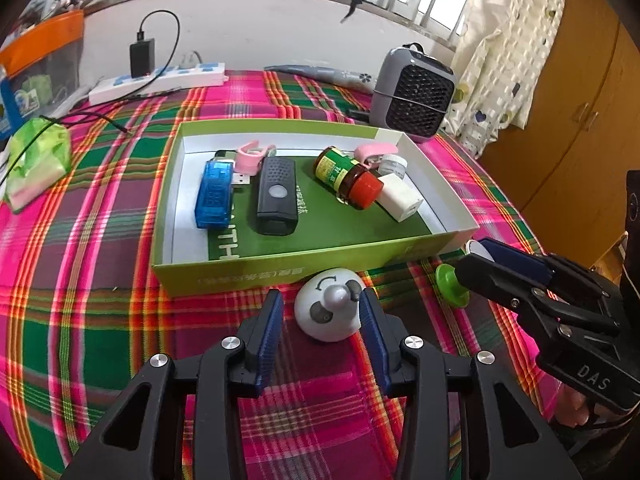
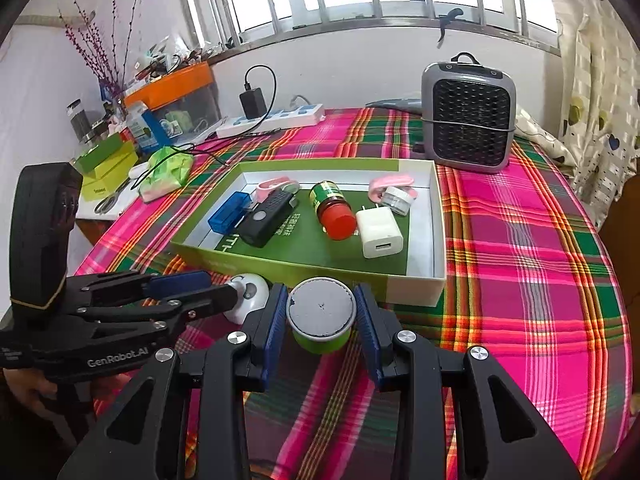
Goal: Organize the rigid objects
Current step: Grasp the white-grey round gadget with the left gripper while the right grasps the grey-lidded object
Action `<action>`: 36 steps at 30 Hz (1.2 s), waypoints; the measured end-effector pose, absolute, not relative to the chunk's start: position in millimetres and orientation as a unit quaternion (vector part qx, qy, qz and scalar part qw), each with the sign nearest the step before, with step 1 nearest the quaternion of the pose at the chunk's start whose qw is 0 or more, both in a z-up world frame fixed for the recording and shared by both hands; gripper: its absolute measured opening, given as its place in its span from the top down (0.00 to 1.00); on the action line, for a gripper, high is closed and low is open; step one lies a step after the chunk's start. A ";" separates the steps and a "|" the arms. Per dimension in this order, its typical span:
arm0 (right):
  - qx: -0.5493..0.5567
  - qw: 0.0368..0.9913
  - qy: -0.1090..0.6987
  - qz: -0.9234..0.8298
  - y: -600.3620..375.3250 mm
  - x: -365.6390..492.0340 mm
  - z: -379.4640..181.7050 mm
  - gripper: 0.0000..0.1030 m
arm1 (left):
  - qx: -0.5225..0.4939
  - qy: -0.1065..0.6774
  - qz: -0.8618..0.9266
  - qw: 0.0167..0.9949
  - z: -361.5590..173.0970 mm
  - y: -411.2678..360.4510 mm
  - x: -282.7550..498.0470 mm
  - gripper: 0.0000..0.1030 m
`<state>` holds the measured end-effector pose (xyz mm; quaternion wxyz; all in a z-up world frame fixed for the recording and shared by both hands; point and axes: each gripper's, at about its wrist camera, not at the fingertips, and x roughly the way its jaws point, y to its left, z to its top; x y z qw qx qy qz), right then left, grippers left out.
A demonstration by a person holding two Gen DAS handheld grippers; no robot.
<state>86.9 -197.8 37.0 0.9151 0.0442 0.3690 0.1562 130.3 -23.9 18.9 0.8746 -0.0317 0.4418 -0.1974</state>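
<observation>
A shallow green-and-white box (image 1: 280,272) (image 2: 400,288) lies on the plaid cloth, holding a blue USB stick (image 1: 212,196), a black device (image 1: 277,196), a red-capped bottle (image 1: 346,178), a white charger (image 1: 400,197), pink clips and a small jar. In front of it sits a white egg-shaped gadget (image 1: 320,320) (image 2: 254,290) with a grey knob. My left gripper (image 1: 322,316) (image 2: 220,294) is open around it, with a gap on the left side. My right gripper (image 2: 322,312) (image 1: 474,258) is shut on a green round piece (image 2: 320,338) (image 1: 452,284) with a grey face, just right of the gadget.
A grey fan heater (image 1: 414,92) (image 2: 468,116) stands behind the box's right corner. A power strip (image 1: 160,80) with a black plug lies at the back left, a green packet (image 1: 38,160) at the left edge. A wooden cabinet (image 1: 580,120) and a curtain are on the right.
</observation>
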 end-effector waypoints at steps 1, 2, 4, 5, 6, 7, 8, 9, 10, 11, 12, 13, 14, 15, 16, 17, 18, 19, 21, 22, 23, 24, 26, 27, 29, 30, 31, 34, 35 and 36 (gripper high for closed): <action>0.045 0.915 0.368 0.157 -198.2 86.8 36.9 0.65 | -0.031 0.444 -0.198 0.873 18.0 -25.7 131.7 0.63; 0.046 0.915 0.368 0.158 -198.6 86.8 37.2 0.65 | -0.029 0.446 -0.198 0.872 17.3 -27.3 132.9 0.63; 0.049 0.915 0.367 0.159 -199.8 86.9 37.3 0.65 | -0.025 0.449 -0.197 0.871 15.7 -29.7 134.8 0.63; 0.049 0.915 0.367 0.160 -200.2 86.9 37.3 0.65 | -0.025 0.451 -0.197 0.870 14.8 -31.1 136.3 0.63; 0.049 0.915 0.366 0.160 -200.4 86.4 37.1 0.65 | -0.025 0.453 -0.198 0.869 14.0 -32.1 137.6 0.63; 0.050 0.915 0.366 0.160 -200.9 86.4 37.2 0.65 | -0.025 0.456 -0.198 0.867 12.9 -33.1 138.8 0.63; 0.051 0.915 0.366 0.160 -201.2 86.7 37.3 0.65 | -0.023 0.458 -0.200 0.866 11.7 -35.0 139.9 0.63; 0.052 0.915 0.366 0.160 -201.2 87.2 37.4 0.65 | -0.021 0.460 -0.201 0.865 10.6 -36.2 140.3 0.63; 0.053 0.915 0.365 0.161 -201.6 87.1 37.4 0.65 | -0.021 0.461 -0.201 0.864 9.8 -36.8 140.4 0.63; 0.054 0.915 0.365 0.161 -202.2 86.9 37.3 0.65 | -0.020 0.462 -0.201 0.864 9.0 -37.9 140.8 0.63; 0.054 0.915 0.365 0.161 -202.6 87.1 37.2 0.65 | -0.020 0.462 -0.201 0.863 8.7 -38.1 141.3 0.63; 0.054 0.915 0.365 0.161 -202.6 87.3 37.0 0.65 | -0.019 0.462 -0.201 0.864 8.8 -38.5 141.7 0.63; 0.054 0.915 0.366 0.161 -202.6 87.4 37.0 0.65 | -0.020 0.462 -0.202 0.863 8.9 -38.7 142.3 0.63; 0.054 0.915 0.366 0.161 -203.1 86.8 36.9 0.65 | -0.021 0.462 -0.202 0.863 8.7 -38.7 142.8 0.63; 0.055 0.915 0.366 0.162 -203.1 86.6 37.1 0.65 | -0.023 0.462 -0.202 0.863 8.7 -38.5 143.1 0.63; 0.055 0.915 0.366 0.162 -203.3 86.6 37.1 0.65 | -0.024 0.463 -0.202 0.863 8.7 -38.3 143.6 0.63; 0.055 0.915 0.366 0.162 -203.6 86.5 37.3 0.65 | -0.025 0.463 -0.202 0.863 8.7 -38.3 143.8 0.63; 0.055 0.915 0.366 0.162 -203.4 86.8 37.2 0.65 | -0.025 0.463 -0.202 0.863 8.6 -38.4 144.0 0.63; 0.055 0.915 0.366 0.162 -203.3 86.9 37.2 0.65 | -0.026 0.463 -0.202 0.863 8.2 -38.4 144.4 0.63; 0.055 0.915 0.366 0.162 -203.3 86.9 37.2 0.65 | -0.028 0.463 -0.202 0.863 8.2 -37.6 144.2 0.63; 0.054 0.915 0.366 0.162 -203.2 87.0 37.1 0.65 | -0.028 0.463 -0.202 0.862 8.1 -37.6 144.7 0.63; 0.054 0.915 0.366 0.162 -203.1 87.0 36.9 0.65 | -0.028 0.463 -0.202 0.862 7.9 -37.2 144.2 0.63; 0.054 0.915 0.366 0.162 -203.3 87.3 36.9 0.65 | -0.023 0.462 -0.202 0.863 7.9 -38.1 143.7 0.63; 0.053 0.915 0.366 0.162 -203.4 87.2 37.0 0.65 | -0.025 0.462 -0.201 0.863 7.8 -36.9 144.8 0.63; 0.053 0.915 0.366 0.162 -203.5 87.3 37.5 0.65 | -0.028 0.462 -0.202 0.863 7.4 -36.3 144.6 0.63; 0.053 0.915 0.366 0.162 -203.2 87.1 37.3 0.65 | -0.029 0.462 -0.203 0.863 7.3 -36.0 144.6 0.63; 0.053 0.915 0.366 0.162 -203.3 87.1 37.6 0.65 | -0.030 0.462 -0.204 0.863 7.4 -35.4 144.9 0.64; 0.053 0.915 0.366 0.162 -203.2 87.1 37.5 0.65 | -0.031 0.458 -0.205 0.864 8.3 -36.0 142.5 0.67; 0.053 0.915 0.366 0.162 -203.3 87.0 37.6 0.65 | -0.031 0.457 -0.205 0.865 8.7 -36.0 141.7 0.68; 0.052 0.915 0.366 0.162 -203.5 86.7 38.0 0.65 | -0.032 0.456 -0.206 0.865 9.1 -35.9 141.1 0.69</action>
